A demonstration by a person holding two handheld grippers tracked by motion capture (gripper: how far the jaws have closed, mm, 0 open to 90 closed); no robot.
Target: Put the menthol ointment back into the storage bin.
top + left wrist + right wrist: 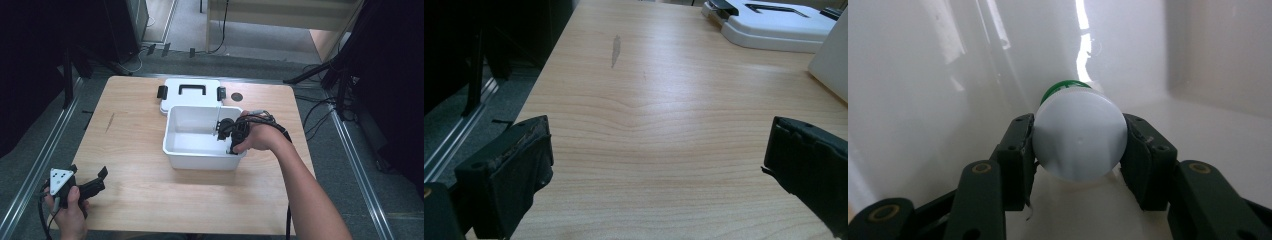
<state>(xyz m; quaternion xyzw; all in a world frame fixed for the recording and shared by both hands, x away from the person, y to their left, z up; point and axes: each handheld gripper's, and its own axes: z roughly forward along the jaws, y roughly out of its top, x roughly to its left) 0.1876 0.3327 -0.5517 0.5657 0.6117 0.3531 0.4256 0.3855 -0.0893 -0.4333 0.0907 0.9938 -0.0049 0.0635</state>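
On the wooden table [150, 190] stands a white bin [200, 155], its lid [190, 95] lying flat behind it. The right hand [257, 137] reaches over the rim, its right gripper [1079, 145] clamped on a white-capped bottle [1079, 137] whose green body is mostly hidden. The left gripper [659, 165] hovers near the table's front corner, jaws wide apart.

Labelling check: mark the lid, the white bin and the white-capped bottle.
lid [191, 99]: high view, flat top below handle.
white bin [200, 160]: high view, near outer wall.
white-capped bottle [1079, 137]: right gripper view, cap face.

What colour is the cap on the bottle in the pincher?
White cap, best in the right gripper view.
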